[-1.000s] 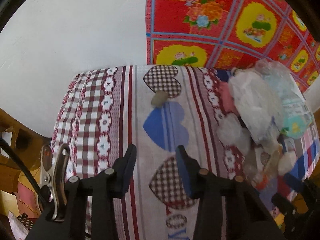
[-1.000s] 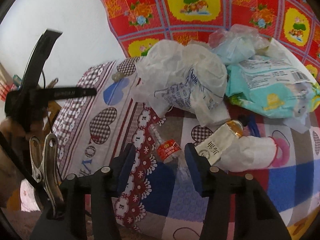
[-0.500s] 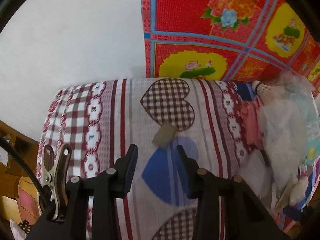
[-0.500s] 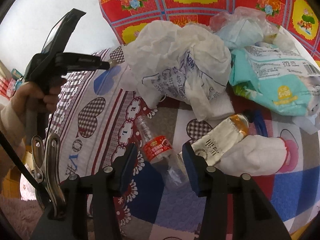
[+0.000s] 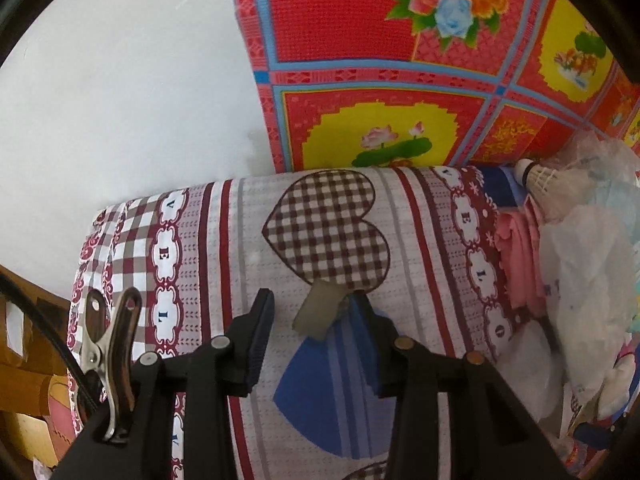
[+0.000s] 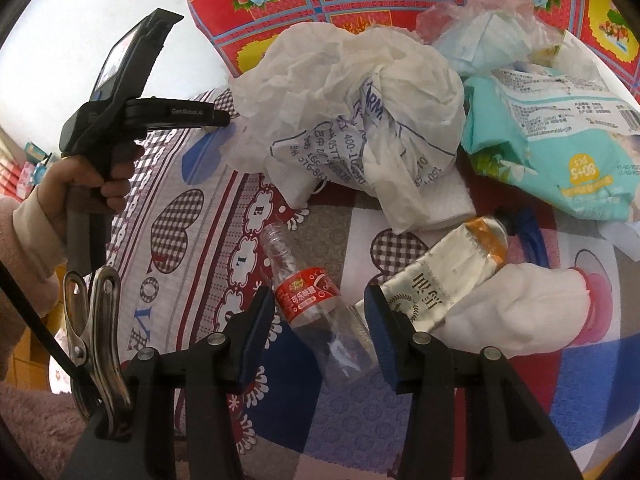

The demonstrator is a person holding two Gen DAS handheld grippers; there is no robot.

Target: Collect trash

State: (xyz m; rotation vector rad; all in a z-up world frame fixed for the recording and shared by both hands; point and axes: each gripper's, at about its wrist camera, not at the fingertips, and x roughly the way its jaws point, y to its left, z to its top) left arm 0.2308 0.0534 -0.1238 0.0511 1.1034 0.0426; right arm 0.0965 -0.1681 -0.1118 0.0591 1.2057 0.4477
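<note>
I have my left claw (image 5: pixel 316 320) set down over a small grey-brown scrap (image 5: pixel 318 314) that lies alone on the patterned bedsheet (image 5: pixel 224 240), at the lower tip of a checked heart and well apart from the main heap. It is a flat little piece, so I straddle it from above. The jaws are closing with the scrap between them, and the right pad already overlaps its edge. Whether that pad is pressing on it I cannot quite tell from this angle; the left pad is clearly off it.

My right claw (image 6: pixel 320 320) hangs half open over a clear plastic bottle with a red label (image 6: pixel 308 292) lying on its side. Its lower body sits between my two pads, neither of them touching it, so nothing is gripped there yet. I come at it across its width because the thin wall will give and the round body could roll off along the sheet.

Just beside it lies a second bottle with a pale label (image 6: pixel 436 276), touching a soft white wad (image 6: pixel 516 312). Behind them the crumpled white bag (image 6: pixel 352 112) and the teal wrapper (image 6: pixel 532 160) are piled against the red flowered mat (image 5: pixel 380 72). I judge the collecting has barely begun, as nearly all the trash is still on the bed.
</note>
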